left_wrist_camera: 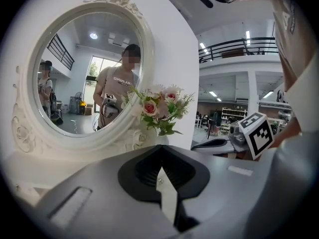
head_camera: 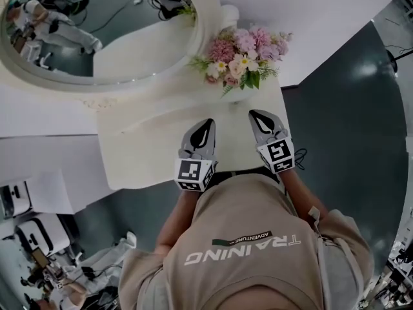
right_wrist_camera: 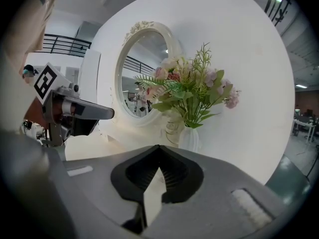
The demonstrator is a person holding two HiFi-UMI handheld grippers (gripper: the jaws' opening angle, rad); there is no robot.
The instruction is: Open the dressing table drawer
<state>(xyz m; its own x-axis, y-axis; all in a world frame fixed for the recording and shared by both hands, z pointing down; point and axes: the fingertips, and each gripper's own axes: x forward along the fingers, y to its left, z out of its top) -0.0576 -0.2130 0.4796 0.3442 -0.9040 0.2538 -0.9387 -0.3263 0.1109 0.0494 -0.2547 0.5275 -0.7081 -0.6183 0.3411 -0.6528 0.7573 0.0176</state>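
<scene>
The cream dressing table (head_camera: pixel 145 148) carries an oval mirror (head_camera: pixel 97 31) and a vase of pink flowers (head_camera: pixel 242 57). Its drawer shows in no view; the table top and the person's body cover the front. My left gripper (head_camera: pixel 206 123) and right gripper (head_camera: pixel 257 113) hover side by side over the table's front part and point toward the flowers. Both are shut with nothing between the jaws, as seen in the left gripper view (left_wrist_camera: pixel 159 147) and the right gripper view (right_wrist_camera: pixel 159 147). Each gripper view shows the other: the right gripper (left_wrist_camera: pixel 214 143) and the left gripper (right_wrist_camera: pixel 94 112).
The mirror (left_wrist_camera: pixel 84 68) reflects the person and a bystander. The flowers (right_wrist_camera: pixel 189 93) stand in a white vase (right_wrist_camera: pixel 189 138) right of the mirror, ahead of both grippers. Dark floor (head_camera: pixel 348 141) lies right of the table, and white equipment (head_camera: pixel 32 237) stands at lower left.
</scene>
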